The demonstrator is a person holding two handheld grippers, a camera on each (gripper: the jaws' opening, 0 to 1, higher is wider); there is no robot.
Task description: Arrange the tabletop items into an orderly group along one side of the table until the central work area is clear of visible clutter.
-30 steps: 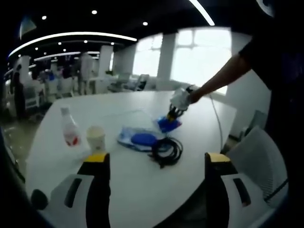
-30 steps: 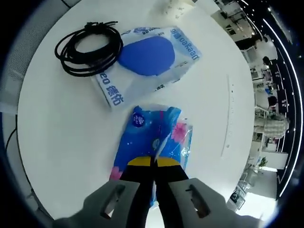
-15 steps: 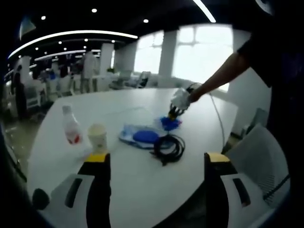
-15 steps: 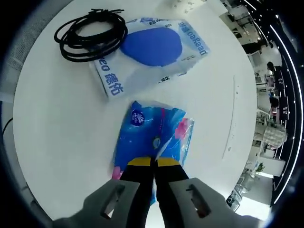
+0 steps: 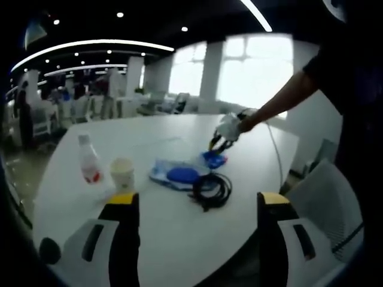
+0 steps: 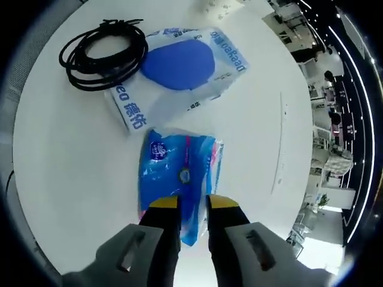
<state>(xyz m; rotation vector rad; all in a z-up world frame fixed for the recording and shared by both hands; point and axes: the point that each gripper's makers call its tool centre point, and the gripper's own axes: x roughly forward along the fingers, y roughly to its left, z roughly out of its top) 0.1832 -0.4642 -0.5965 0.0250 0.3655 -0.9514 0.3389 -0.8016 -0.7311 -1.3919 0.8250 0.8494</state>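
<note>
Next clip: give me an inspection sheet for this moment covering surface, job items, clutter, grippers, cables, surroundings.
Surface: white table, round edged, mostly bare near the left gripper.
Job's things: blue tissue pack lying flat; clear pouch with a blue oval pad beside it; paper cup; small bottle with a red label.
Clutter: nothing seen beyond those items.
Grippers: right gripper open, jaws astride the tissue pack's near end; left gripper open, holding nothing.
Cables: black coiled cable lying against the pouch; a thin cord runs across the table's far side.
Surroundings: office hall with bright windows, ceiling lights, a mesh chair.
</note>
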